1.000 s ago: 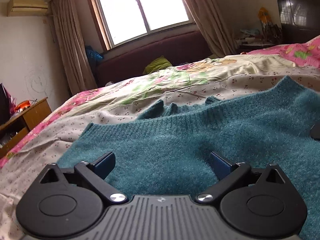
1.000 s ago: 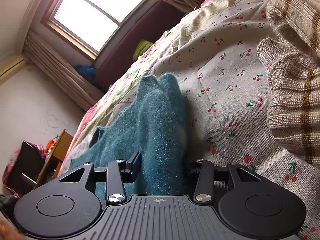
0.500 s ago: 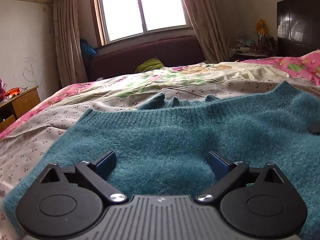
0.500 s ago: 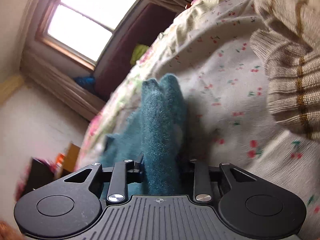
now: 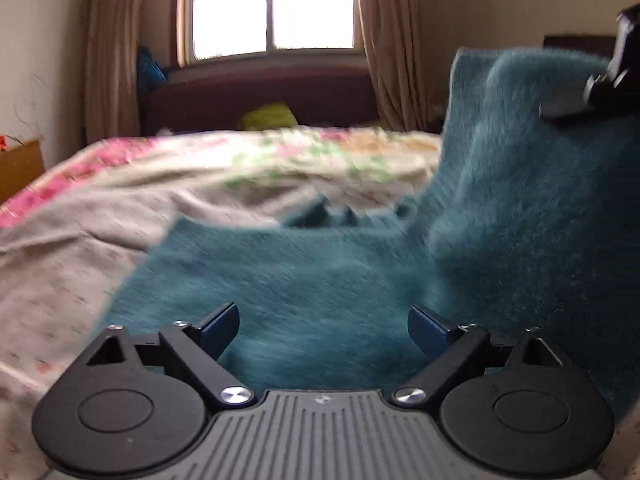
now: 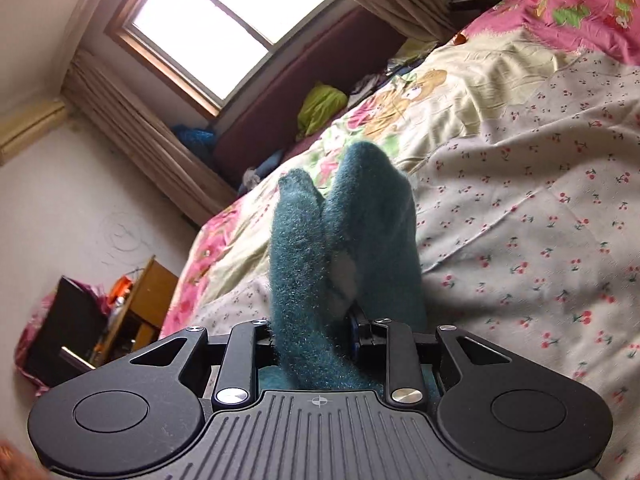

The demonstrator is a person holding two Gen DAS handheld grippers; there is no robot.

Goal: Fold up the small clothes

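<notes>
- Teal sweater (image 5: 328, 280): spread on the cherry-print bedsheet (image 6: 540, 208); one side is raised at the right of the left wrist view.
- Right gripper (image 6: 316, 332): fingers have just been closing and are clamped on a bunched fold of the sweater, which stands up between them.
- Left gripper (image 5: 324, 326): fingers (image 5: 218, 326) are spread wide over the flat knit; nothing is held.
- Window (image 5: 272, 8): seen beyond the bed.

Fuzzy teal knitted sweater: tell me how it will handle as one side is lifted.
The fuzzy teal knitted sweater is probably floppy: it bunches between the right gripper fingers and drapes down to the bed. Its fuzz likely resists slipping. It looks light.
</notes>
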